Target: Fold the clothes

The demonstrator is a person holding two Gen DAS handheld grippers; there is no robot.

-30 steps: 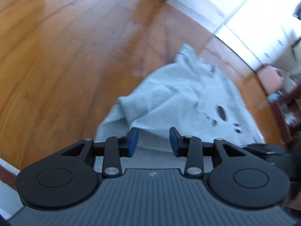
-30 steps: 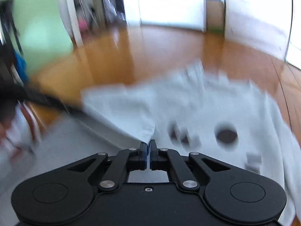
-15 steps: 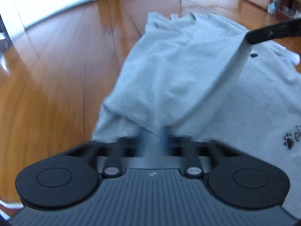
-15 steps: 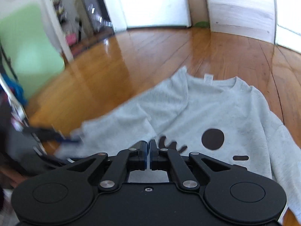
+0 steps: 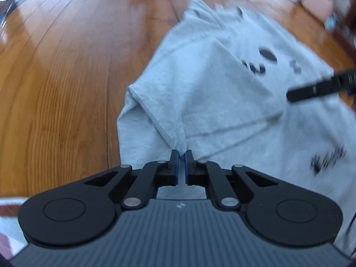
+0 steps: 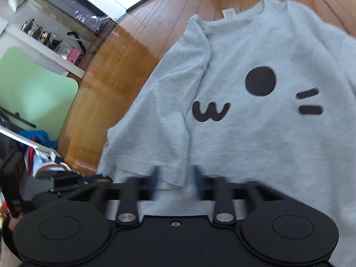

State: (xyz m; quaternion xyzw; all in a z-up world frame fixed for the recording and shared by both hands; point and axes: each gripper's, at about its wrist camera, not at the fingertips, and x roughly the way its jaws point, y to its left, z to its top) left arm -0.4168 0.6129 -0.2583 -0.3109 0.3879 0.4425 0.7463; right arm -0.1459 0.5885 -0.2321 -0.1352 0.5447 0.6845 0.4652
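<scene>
Grey shirt (image 6: 255,133), cat-face print, sleeve folded inward, on wooden floor (image 5: 66,77). Left gripper (image 5: 182,163) pinching sleeve hem; right gripper (image 6: 175,179) opening, released. Shelves (image 6: 44,37) at 10 o'clock.

Readable text: almost none.
I make out only a "w"-shaped mouth mark (image 6: 210,111) on the grey t-shirt (image 6: 255,144), frame centre; neck tag (image 6: 229,13) & lower-right print (image 5: 327,158) too blurred.

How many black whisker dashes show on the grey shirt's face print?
2. On the grey shirt both whisker dashes lie right of the round eye, one above the other. The folded sleeve may hide others.
</scene>
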